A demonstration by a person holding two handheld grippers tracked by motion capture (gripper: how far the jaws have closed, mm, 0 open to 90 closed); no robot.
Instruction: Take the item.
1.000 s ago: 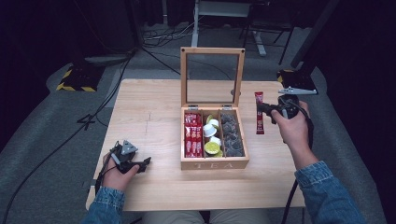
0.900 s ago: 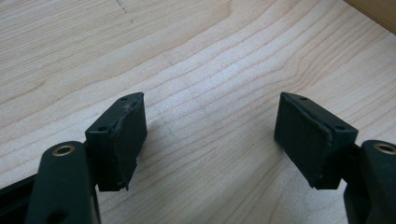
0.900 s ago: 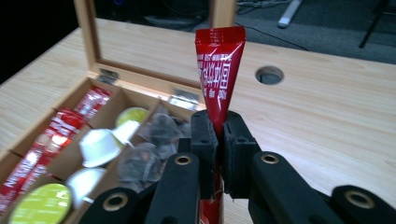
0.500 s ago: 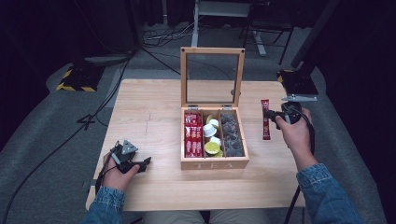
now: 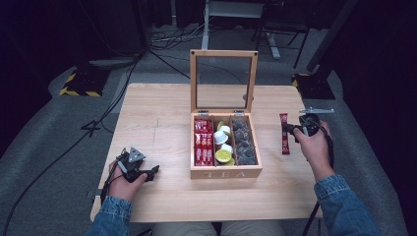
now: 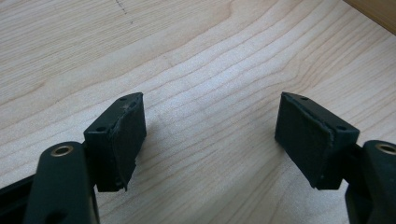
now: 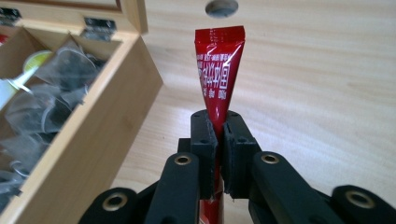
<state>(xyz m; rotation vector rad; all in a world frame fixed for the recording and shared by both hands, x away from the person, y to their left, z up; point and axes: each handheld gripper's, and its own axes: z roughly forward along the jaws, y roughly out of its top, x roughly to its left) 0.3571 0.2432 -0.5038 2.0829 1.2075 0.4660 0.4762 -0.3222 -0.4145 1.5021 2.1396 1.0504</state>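
To the right of the tea box (image 5: 225, 142), the right gripper (image 7: 215, 135) pinches a red sachet (image 7: 218, 70) partway along its length, jaws pressed on it, the sachet apart from the box wall over the table (image 5: 157, 118). Whether it touches the wood I cannot tell. The box lid stands open, and red sachets fill its left compartment. This looks like the carrying step; next comes either setting it down or swinging it over that compartment. The left gripper (image 6: 210, 135) rests near the front edge, jaws spread, holding nothing.
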